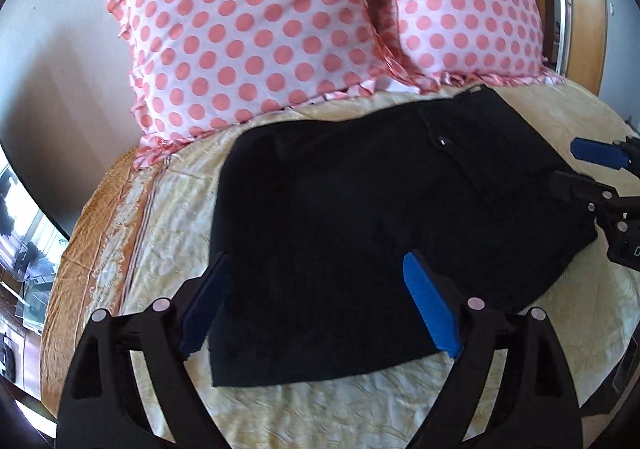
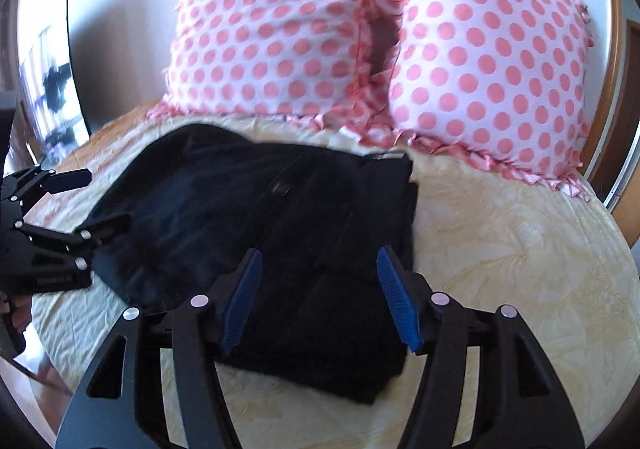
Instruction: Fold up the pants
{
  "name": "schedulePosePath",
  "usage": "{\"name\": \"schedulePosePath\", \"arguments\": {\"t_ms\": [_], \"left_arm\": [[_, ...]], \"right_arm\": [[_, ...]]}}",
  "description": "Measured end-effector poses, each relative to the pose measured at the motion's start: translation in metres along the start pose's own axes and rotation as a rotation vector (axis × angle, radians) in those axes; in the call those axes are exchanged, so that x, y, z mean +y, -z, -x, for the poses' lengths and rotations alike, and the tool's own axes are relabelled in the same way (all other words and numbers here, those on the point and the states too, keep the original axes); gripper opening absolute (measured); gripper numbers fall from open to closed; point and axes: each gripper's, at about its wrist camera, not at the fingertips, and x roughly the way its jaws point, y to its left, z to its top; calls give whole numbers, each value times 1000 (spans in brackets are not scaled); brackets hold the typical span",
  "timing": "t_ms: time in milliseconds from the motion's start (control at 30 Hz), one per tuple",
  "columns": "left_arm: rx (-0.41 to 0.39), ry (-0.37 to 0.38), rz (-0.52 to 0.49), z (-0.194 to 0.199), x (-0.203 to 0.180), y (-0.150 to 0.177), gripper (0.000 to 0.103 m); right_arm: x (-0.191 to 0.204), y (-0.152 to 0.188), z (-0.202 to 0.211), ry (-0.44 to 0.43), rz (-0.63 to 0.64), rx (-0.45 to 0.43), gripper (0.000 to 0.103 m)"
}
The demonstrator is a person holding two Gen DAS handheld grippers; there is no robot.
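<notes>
Nearest the left wrist camera, the left gripper [image 1: 316, 305] is standing with its jaws spread wide over the near edge of the pants [image 1: 380, 209]; its blue pads [image 1: 430, 309] are sitting apart from each other with only flat cloth under the gap, nothing pinched. In the right wrist view the right gripper [image 2: 320, 299] is likewise hanging with its jaws parted, somewhat less widely, above the near corner of the pants [image 2: 288, 233], and nothing is clamped between its pads [image 2: 398, 301].

The pants are lying folded into a compact dark bundle on the bed cover [image 1: 340, 409], a cream quilt with a pale leaf pattern. Stacked layers are showing at the bundle's near right corner in the right wrist view. A small button [image 1: 443, 140] is showing on the top layer.

Each gripper is appearing at the side of the other's view, just beside the bundle's edge.

Further back, two white pillows with pink dots [image 1: 256, 29] are leaning side by side at the head of the bed, against a pale wall [image 1: 60, 29].
</notes>
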Motion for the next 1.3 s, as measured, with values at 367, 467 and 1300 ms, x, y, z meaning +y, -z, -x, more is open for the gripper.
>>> {"name": "schedulePosePath", "arguments": {"t_ms": [367,467,1300], "left_arm": [[92,27,149,-25,12,21,101],[59,-4,138,-21,6,24,101],[65,-39,151,46,27,91,101]], "right_arm": [[-2,24,-22,66,-112,95,82],[-2,28,-20,63,-136,76,82],[42,93,44,-10,-285,15,83]]}}
